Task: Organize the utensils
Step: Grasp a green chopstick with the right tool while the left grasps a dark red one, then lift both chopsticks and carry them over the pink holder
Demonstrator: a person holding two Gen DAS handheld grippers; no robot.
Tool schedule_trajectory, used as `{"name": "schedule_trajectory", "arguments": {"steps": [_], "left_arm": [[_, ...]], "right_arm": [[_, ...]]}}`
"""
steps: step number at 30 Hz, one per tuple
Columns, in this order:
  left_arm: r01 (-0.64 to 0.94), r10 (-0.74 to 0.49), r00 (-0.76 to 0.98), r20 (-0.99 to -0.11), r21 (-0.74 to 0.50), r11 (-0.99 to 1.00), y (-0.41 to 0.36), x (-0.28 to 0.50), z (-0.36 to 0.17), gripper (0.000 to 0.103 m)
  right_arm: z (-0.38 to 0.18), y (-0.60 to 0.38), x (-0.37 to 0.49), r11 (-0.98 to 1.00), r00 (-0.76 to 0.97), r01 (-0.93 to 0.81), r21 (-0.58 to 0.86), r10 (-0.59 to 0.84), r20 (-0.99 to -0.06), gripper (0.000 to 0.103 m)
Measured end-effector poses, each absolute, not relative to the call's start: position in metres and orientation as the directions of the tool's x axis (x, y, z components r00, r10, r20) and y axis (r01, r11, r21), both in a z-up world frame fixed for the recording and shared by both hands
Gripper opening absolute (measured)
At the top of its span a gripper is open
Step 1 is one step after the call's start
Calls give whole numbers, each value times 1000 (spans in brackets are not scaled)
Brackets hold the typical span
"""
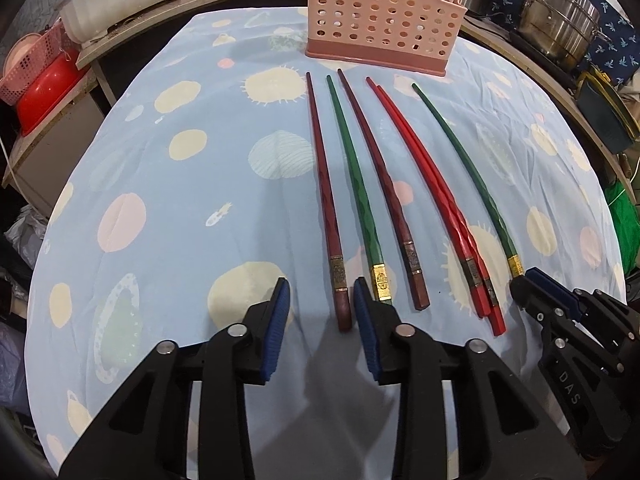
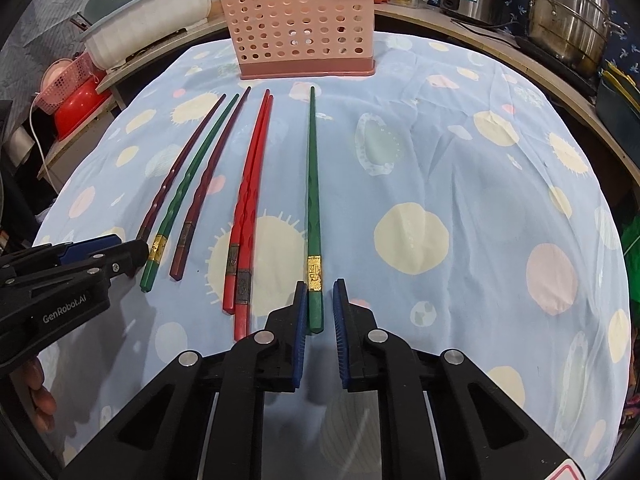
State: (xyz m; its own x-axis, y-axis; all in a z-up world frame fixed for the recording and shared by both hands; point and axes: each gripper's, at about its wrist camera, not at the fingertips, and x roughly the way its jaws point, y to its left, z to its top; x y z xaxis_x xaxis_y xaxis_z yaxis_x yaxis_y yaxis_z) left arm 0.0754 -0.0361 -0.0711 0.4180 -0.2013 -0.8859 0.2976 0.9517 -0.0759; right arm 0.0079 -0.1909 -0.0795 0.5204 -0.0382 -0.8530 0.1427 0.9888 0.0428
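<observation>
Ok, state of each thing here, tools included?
left tool: open, straddling the leftmost maroon chopstick
right tool: open, straddling the lone green chopstick
red chopstick pair: flat on the cloth, touching
pink holder: upright, one chopstick inside

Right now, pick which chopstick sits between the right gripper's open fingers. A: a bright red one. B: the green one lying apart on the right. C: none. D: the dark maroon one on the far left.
B: in the right wrist view the right gripper straddles the handle end of the lone green chopstick, fingers open around it, not yet clamped.
</observation>
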Motion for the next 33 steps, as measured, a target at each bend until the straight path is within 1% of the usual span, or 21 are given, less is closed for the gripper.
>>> {"name": "schedule_trajectory", "arguments": {"steps": [1, 3, 4, 5, 6, 13, 19, 25, 33], "left_arm": [[298, -200, 419, -886, -74, 952, -35, 75, -71, 27], [304, -205, 417, -885, -76, 950, -35, 75, -71, 18], [304, -205, 418, -885, -77, 950, -34, 75, -71, 16], [308, -211, 415, -885, -82, 948, -34, 75, -71, 10], [311, -214, 413, -885, -84, 947, -34, 75, -71, 7], [313, -235, 413, -880, -105, 944, -27, 71, -65, 7], [313, -242, 451, -859, -102, 944, -21, 62, -44, 7], [299, -255, 490, -833, -114, 947, -15, 62, -17, 7], [301, -290, 567, -771, -134, 944, -8, 66, 34, 7]], "right_arm": [[-79, -191, 8, 989, 520, 143, 43, -38, -854, 10], [-79, -191, 6, 989, 519, 141, 46, -35, -854, 8], [-79, -191, 5, 989, 519, 141, 48, -33, -854, 8], [-79, -190, 3, 989, 519, 140, 49, -31, -854, 7], [-79, -190, 1, 989, 520, 138, 50, -30, -854, 7], [-78, -194, -8, 987, 518, 138, 78, -4, -855, 7], [-64, -200, -17, 982, 543, 151, 111, 11, -840, 7], [-32, -207, -23, 978, 605, 158, 137, 14, -796, 7], [30, -218, -22, 974, 705, 148, 170, 16, -709, 7]]}}
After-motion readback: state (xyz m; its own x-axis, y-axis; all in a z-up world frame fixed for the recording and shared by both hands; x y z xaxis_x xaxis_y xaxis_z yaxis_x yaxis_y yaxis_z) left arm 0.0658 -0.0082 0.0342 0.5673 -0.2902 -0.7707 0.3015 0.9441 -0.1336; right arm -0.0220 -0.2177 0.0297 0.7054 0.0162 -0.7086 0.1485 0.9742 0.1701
